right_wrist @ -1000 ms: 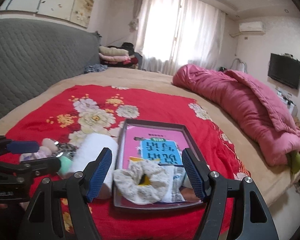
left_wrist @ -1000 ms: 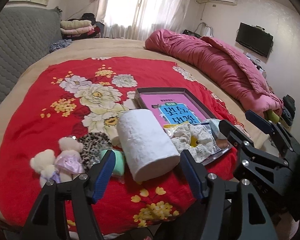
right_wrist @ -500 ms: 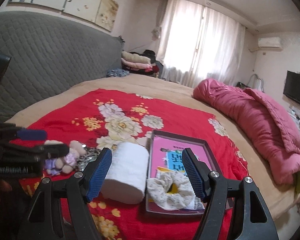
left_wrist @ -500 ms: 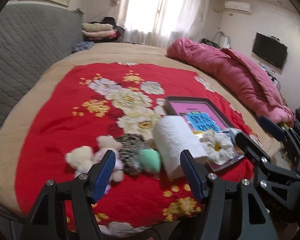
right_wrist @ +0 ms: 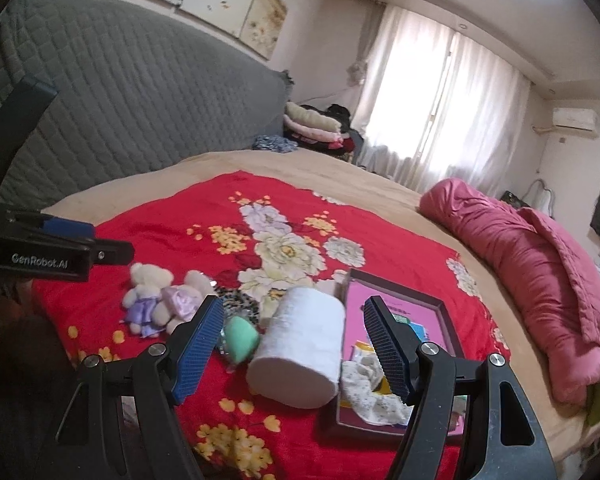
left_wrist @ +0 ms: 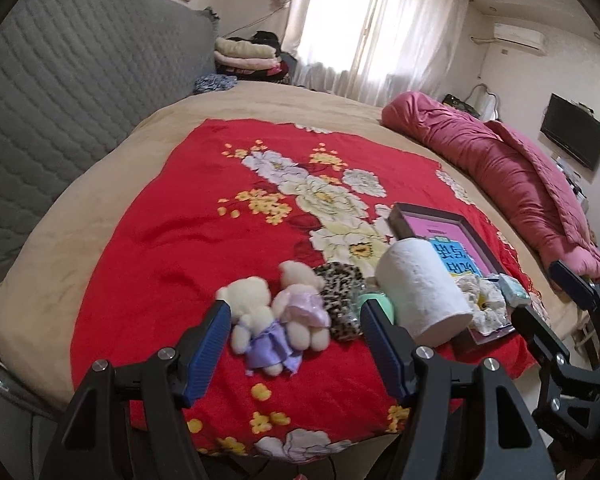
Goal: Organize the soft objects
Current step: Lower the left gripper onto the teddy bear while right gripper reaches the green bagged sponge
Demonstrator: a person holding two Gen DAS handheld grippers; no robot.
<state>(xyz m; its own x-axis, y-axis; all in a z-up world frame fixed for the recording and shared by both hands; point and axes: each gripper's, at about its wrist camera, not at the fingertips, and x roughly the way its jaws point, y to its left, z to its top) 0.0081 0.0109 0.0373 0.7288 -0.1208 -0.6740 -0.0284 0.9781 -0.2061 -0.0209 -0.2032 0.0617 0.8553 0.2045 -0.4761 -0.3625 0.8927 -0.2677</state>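
Observation:
On the red flowered blanket point(left_wrist: 180, 240) lie two small plush bears point(left_wrist: 276, 316) in purple and pink dresses, a leopard-print scrunchie point(left_wrist: 338, 292), a mint-green sponge point(right_wrist: 240, 338) and a white tissue roll point(left_wrist: 424, 292). A dark tray point(right_wrist: 396, 300) to their right holds a pink book and a cream floral scrunchie point(right_wrist: 376, 396). My left gripper point(left_wrist: 296, 356) is open and empty, just in front of the bears. My right gripper point(right_wrist: 296, 354) is open and empty, in front of the roll point(right_wrist: 300, 344).
A rolled pink quilt point(left_wrist: 512, 184) lies along the bed's right side. A grey quilted headboard point(left_wrist: 60, 92) is on the left. Folded clothes point(left_wrist: 244, 54) are stacked at the far end by the curtained window. A TV point(left_wrist: 572, 136) hangs on the right wall.
Both grippers have swung left and drawn back from the bed. The left view now centres on the bears instead of the roll, the right on the roll instead of the tray.

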